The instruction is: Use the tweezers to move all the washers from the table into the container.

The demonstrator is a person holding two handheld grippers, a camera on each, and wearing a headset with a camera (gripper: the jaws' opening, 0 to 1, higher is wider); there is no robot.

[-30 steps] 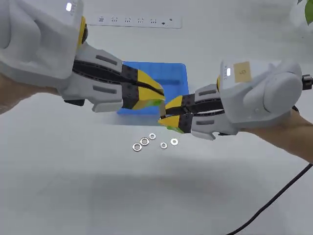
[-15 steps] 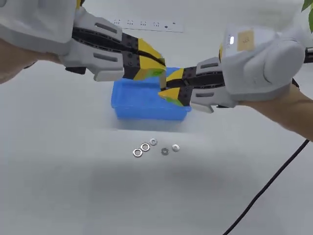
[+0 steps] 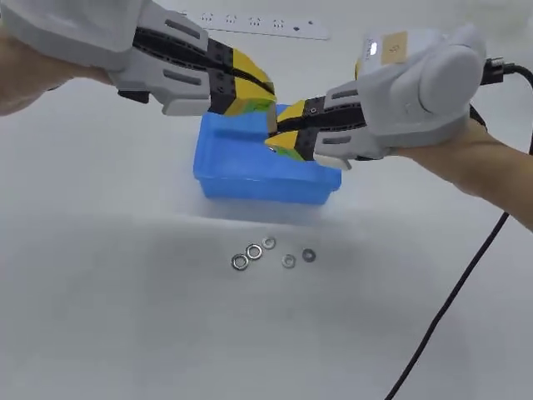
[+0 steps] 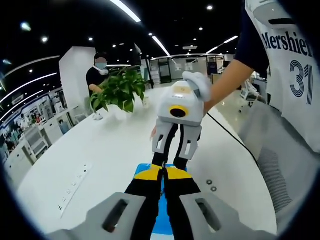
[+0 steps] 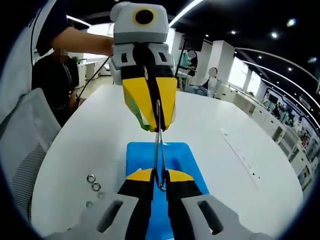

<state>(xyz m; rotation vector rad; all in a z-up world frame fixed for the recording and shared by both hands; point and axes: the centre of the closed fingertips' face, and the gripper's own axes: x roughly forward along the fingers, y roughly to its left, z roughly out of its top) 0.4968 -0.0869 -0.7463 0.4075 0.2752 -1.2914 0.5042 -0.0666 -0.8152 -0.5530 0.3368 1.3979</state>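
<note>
Steel tweezers (image 5: 159, 145) span the gap between the 2 claws, held in the air over the blue container (image 3: 258, 179). The right claw (image 3: 279, 137) is closed on the looped end. The left claw (image 3: 263, 93) is clamped on the opposite end, tip to tip with the right.

5 washers (image 3: 254, 252) lie on the white tabletop (image 3: 125, 317) in a loose cluster just in front of the container. 2 of them are touching or nearly so. None has been lifted yet.

Step in hand, as I judge it: passing or re-gripping the tweezers between claws.
- Only 1 claw should let go, and only once the other has a firm hold.
- The carrying claw wants to sit mid-arm, with the picking tips sticking out free, so that a squeeze closes them.
- A slip here would probably drop the tweezers into the container.

Around:
- The container's front wall stands between the claws and the washers, so the approach must come over it and then down.
- A black cable (image 3: 454, 292) trails off to the right, apart from the washers.
- A power strip (image 3: 250, 25) sits at the far edge, well apart.
</note>
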